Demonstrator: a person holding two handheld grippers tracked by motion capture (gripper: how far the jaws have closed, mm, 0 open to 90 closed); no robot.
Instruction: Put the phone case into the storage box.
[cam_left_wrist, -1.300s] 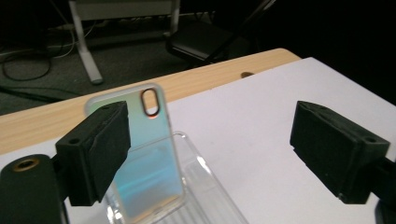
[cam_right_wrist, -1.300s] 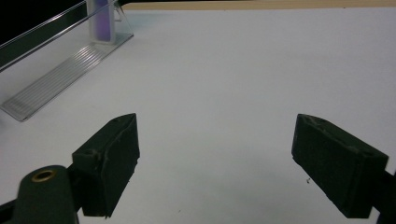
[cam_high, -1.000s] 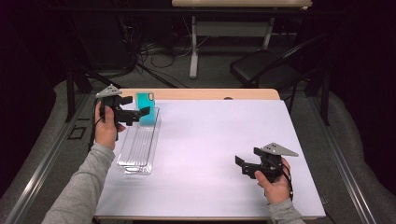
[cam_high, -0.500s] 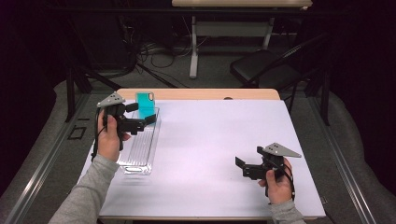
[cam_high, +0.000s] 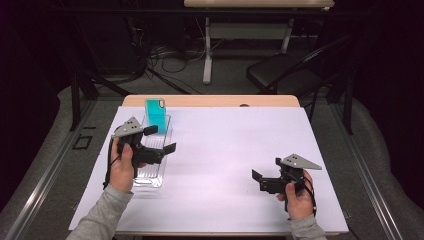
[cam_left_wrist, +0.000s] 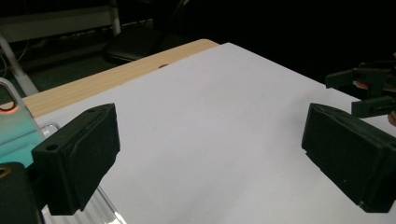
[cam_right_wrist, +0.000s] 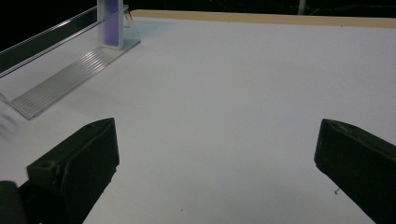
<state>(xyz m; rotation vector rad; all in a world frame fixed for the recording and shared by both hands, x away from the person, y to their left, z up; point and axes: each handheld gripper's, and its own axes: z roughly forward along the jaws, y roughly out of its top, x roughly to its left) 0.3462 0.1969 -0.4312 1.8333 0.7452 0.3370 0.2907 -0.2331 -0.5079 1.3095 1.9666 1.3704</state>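
**Left hand-held gripper nearest the racked teal case**

The flat teal rectangular phone case (cam_high: 155, 114) stands upright in the far end of the clear ribbed plastic rack (cam_high: 153, 162), whose long axis runs 12 to 6 o'clock on the white-covered surface (cam_high: 235, 145). The left hand-held gripper (cam_high: 161, 139) hovers over the rack, jaws spread and empty, pointing toward 3 o'clock; the case lies just beyond it at 12 o'clock. The right hand-held gripper (cam_high: 260, 181), jaws spread wide and empty, sits well apart at 4 o'clock, pointing toward 9.
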